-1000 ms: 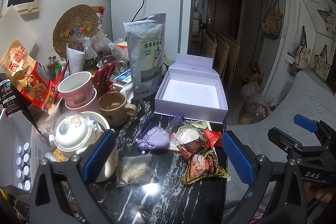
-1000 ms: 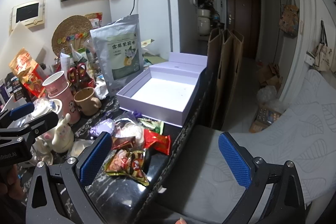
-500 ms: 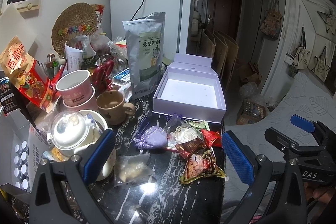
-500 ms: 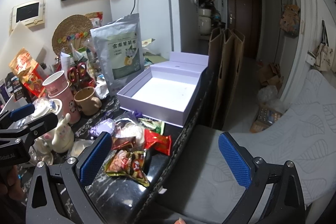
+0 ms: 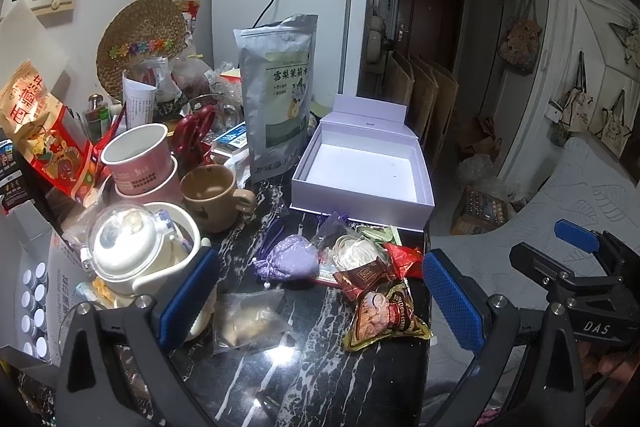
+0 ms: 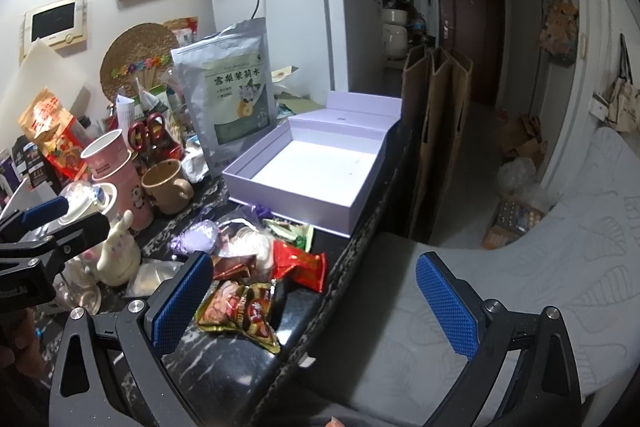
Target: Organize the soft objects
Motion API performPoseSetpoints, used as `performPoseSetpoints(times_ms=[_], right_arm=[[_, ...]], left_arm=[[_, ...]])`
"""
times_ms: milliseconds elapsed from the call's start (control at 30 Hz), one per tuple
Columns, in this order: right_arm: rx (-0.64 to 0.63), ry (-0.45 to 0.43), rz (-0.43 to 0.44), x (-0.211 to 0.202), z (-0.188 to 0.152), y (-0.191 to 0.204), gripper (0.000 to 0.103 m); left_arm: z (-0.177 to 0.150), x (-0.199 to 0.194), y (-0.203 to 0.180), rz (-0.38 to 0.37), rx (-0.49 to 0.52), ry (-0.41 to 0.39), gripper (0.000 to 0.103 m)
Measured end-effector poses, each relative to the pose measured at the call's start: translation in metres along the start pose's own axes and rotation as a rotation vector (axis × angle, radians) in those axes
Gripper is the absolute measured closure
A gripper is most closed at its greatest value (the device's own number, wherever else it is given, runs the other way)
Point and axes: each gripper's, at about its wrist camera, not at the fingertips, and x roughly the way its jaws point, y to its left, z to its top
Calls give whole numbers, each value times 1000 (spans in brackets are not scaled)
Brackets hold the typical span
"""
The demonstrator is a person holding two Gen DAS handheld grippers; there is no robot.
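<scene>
left wrist view: the left gripper (image 5: 318, 291) hung low over the black marble counter (image 5: 304, 367) with its jaws spread wide and nothing between them. the soft things lay bunched at about twelve o'clock from it: a lilac drawstring sachet (image 5: 289, 262), a clear bag of pale coiled bands (image 5: 354, 250), a red foil packet (image 5: 404, 255), a brown chocolate wrapper (image 5: 362, 277) and a printed snack pouch (image 5: 386, 319). a flat clear pouch (image 5: 248, 319) sat apart at ten o'clock. beyond the pile stood the open lilac box (image 5: 362, 201), empty. all of these looked light and yielding; the foil ones probably slide and crackle, so a pinch across a crimped end or the sachet's plump middle seemed safest. a white lidded pot (image 5: 132, 259) and a brown mug (image 5: 212, 195) crowded the nine o'clock side. the right gripper (image 5: 576, 247) showed at three o'clock, off the counter.

right wrist view: the right gripper (image 6: 314, 305) was likewise wide open and empty, its left pad over the counter, its right pad out over a grey quilted cushion (image 6: 500, 267). the snack pouch (image 6: 240, 311) lay just beside the left pad, near the counter's edge; the red packet (image 6: 300, 265) and sachet (image 6: 198, 237) sat further in, at eleven o'clock. the box (image 6: 304, 195) stood at twelve, its front wall close to the pile. open room lay to the right; a careless nudge could tip the pouch off the edge.
</scene>
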Motion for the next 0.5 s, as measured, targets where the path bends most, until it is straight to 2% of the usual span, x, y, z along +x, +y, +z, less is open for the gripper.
performPoseSetpoints(times_ms=[233,500], right_arm=[[-4,5,22,5,5,-6,0],[-19,59,160,29,-4,-10,0]], left_arm=[[-4,7,-1,10,1,10,0],[-22,20,-3,48,-42,32,0]])
